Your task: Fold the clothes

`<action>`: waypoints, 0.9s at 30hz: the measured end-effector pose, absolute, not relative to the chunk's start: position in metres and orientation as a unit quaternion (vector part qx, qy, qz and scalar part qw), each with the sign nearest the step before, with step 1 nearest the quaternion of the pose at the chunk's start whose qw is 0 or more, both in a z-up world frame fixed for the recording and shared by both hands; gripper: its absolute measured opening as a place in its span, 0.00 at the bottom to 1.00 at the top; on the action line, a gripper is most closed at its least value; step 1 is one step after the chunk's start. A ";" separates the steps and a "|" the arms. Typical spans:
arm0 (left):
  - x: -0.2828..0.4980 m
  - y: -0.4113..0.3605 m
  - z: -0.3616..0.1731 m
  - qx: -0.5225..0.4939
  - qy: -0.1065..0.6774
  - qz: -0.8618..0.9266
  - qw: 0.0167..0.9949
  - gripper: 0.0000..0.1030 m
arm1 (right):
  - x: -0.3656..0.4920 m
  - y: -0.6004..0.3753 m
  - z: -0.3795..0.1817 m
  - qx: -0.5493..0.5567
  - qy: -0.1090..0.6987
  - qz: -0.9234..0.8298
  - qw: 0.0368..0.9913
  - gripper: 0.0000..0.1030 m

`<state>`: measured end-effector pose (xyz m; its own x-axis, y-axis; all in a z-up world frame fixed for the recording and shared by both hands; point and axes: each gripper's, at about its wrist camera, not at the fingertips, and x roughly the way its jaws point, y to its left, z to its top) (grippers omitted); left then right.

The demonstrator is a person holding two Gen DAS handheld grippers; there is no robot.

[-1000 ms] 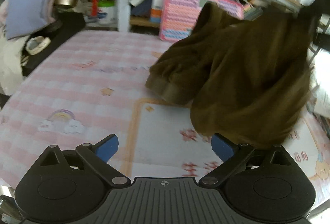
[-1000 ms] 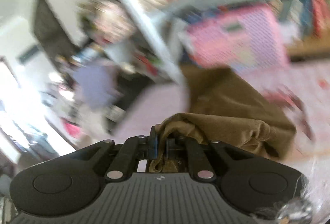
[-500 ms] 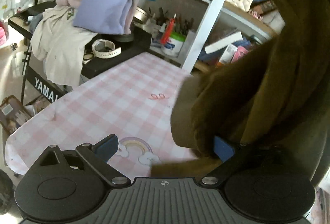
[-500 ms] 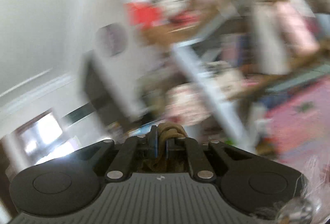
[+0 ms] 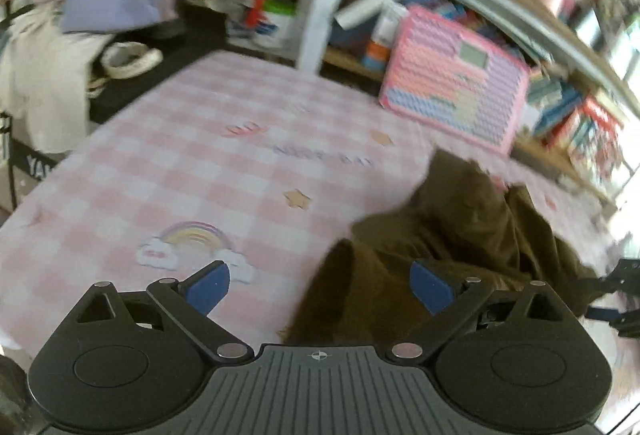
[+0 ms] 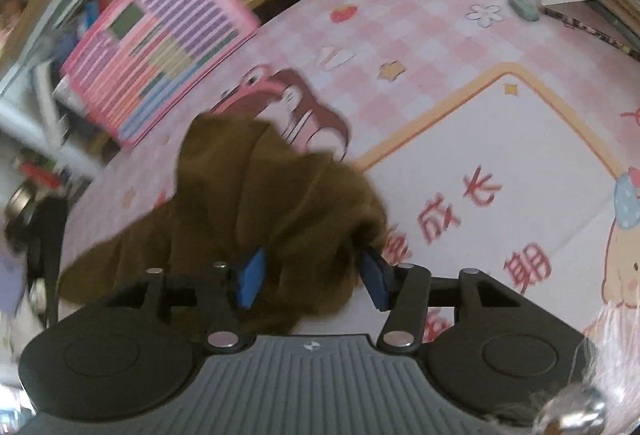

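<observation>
Black linkages, blue pads (image 5: 208, 289)

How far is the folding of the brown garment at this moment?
Done: the brown garment lies on the pink checked table. In hand: nothing is clamped; the right gripper is open around a bunch of the cloth, and the left gripper is open at its edge. Left: it is crumpled, with no neat fold visible, so folding has hardly begun.

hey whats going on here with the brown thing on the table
A person with a two-finger gripper in each hand is folding clothes. A brown garment lies bunched on the pink checked tablecloth. The right gripper is open with the cloth between its fingers, unclamped. The left gripper is also open, beside the garment's edge.
</observation>
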<state>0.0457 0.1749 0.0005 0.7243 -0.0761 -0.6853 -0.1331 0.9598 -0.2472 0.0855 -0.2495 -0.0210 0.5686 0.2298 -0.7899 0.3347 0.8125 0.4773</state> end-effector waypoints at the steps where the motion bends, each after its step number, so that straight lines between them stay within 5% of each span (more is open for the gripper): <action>1: 0.049 0.170 -0.003 -0.136 0.379 0.009 0.915 0.96 | 0.079 -0.246 -0.020 0.300 0.466 -0.018 0.832 0.49; 9: 0.055 0.158 -0.011 -0.141 0.392 0.009 0.909 0.96 | 0.068 -0.178 -0.012 0.252 0.515 0.100 0.813 0.49; 17: 0.016 0.195 0.011 -0.156 0.339 0.077 0.925 0.96 | 0.053 -0.024 0.017 -0.034 0.447 0.301 0.842 0.55; 23: -0.009 0.223 0.017 -0.160 0.330 0.104 0.925 0.96 | 0.050 0.071 -0.004 -0.184 0.373 0.274 0.867 0.67; 27: -0.010 0.227 0.014 -0.154 0.334 0.087 0.926 0.96 | 0.064 0.087 -0.027 -0.202 0.387 0.231 0.870 0.56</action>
